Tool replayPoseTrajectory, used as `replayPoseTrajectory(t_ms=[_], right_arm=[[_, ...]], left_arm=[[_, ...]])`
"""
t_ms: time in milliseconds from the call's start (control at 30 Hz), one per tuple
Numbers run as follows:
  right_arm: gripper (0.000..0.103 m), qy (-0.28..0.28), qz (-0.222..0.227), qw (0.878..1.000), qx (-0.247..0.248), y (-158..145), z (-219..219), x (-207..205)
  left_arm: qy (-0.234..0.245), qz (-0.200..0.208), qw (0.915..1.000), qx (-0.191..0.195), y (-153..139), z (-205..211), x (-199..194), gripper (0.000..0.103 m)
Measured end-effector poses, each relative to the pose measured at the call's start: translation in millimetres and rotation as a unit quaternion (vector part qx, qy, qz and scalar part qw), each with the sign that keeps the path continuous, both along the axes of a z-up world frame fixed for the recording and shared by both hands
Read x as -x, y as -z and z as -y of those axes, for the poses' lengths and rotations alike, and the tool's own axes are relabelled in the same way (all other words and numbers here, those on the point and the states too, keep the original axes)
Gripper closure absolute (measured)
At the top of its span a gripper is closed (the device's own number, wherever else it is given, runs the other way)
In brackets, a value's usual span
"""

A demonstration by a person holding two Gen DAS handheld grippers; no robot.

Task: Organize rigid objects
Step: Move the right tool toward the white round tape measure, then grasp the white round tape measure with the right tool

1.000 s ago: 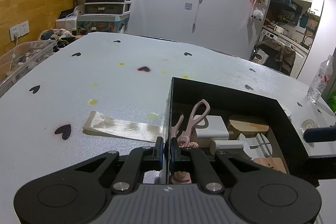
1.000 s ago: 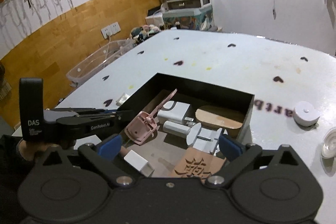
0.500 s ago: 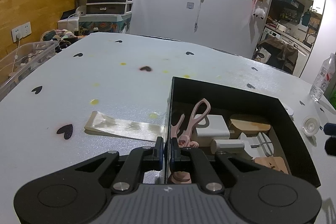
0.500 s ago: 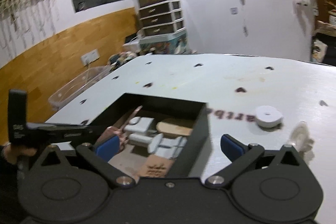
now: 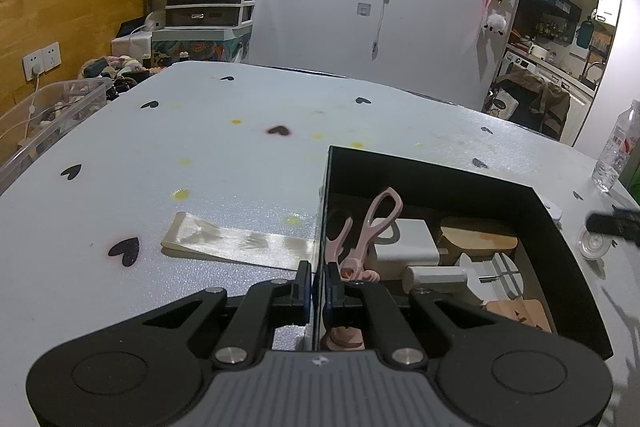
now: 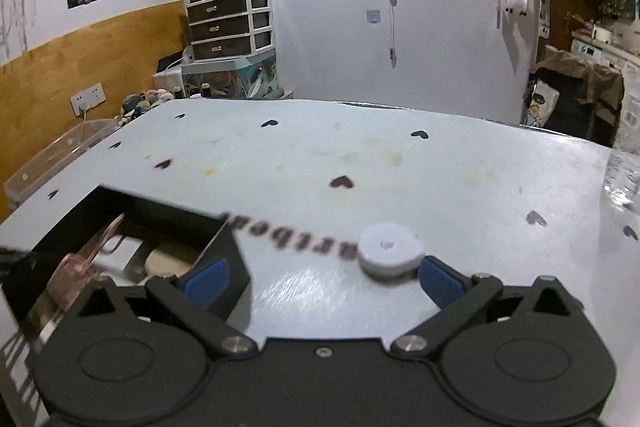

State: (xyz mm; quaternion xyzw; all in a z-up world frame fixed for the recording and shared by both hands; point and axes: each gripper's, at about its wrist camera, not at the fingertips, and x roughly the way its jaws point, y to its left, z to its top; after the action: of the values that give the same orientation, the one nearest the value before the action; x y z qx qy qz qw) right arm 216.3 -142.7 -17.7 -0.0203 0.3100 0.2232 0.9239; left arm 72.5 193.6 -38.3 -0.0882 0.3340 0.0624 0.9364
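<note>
A black box (image 5: 436,171) stands on the white table. It holds pink scissors (image 5: 378,223), a white charger block (image 5: 406,245), a wooden oval (image 5: 476,239) and a white cylinder (image 5: 434,277). My left gripper (image 5: 318,285) is shut on the box's left wall. My right gripper (image 6: 322,283) is open above the table, just right of the box (image 6: 160,211). A white round disc (image 6: 390,253) lies right in front of its right pad (image 6: 440,283). The left wrist view catches a blurred dark fingertip (image 5: 612,223) of that gripper over a clear round lid (image 5: 594,245).
A glossy pale strip (image 5: 236,241) lies on the table left of the box. A water bottle (image 5: 616,151) stands at the table's right edge. A clear bin (image 5: 52,115) sits off the left edge. Dark letters (image 6: 288,239) are printed on the table.
My right gripper has swung right, from over the box to the table beside it, and now faces the white disc. The left gripper and the box have not moved.
</note>
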Motion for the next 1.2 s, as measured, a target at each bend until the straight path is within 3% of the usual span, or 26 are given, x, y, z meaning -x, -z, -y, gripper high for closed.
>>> replayPoseTrajectory(t_ms=[233,567,767,1033,1200], right_arm=[[0.025,0.012,-0.009,0.999,0.038,14,-5,-53],[0.029,0.003,-0.06,0.995,0.081,39,-7,-92],[0.045,0.0,-0.082,0.994,0.066,45,-2,-98],[0.045,0.003,-0.068,0.996,0.054,39,0,-87],[0.045,-0.012,-0.042,0.999,0.027,18,0,-62]], left_arm=[[-0.001,-0.001,1.0,-0.001,0,0,-1,0.097],[0.0,-0.002,1.0,-0.002,0,2,-3,0.097],[0.0,-0.002,1.0,-0.002,-1,2,-4,0.098],[0.0,-0.002,1.0,-0.002,-1,2,-4,0.098],[0.0,-0.001,1.0,-0.001,-1,1,-4,0.098]])
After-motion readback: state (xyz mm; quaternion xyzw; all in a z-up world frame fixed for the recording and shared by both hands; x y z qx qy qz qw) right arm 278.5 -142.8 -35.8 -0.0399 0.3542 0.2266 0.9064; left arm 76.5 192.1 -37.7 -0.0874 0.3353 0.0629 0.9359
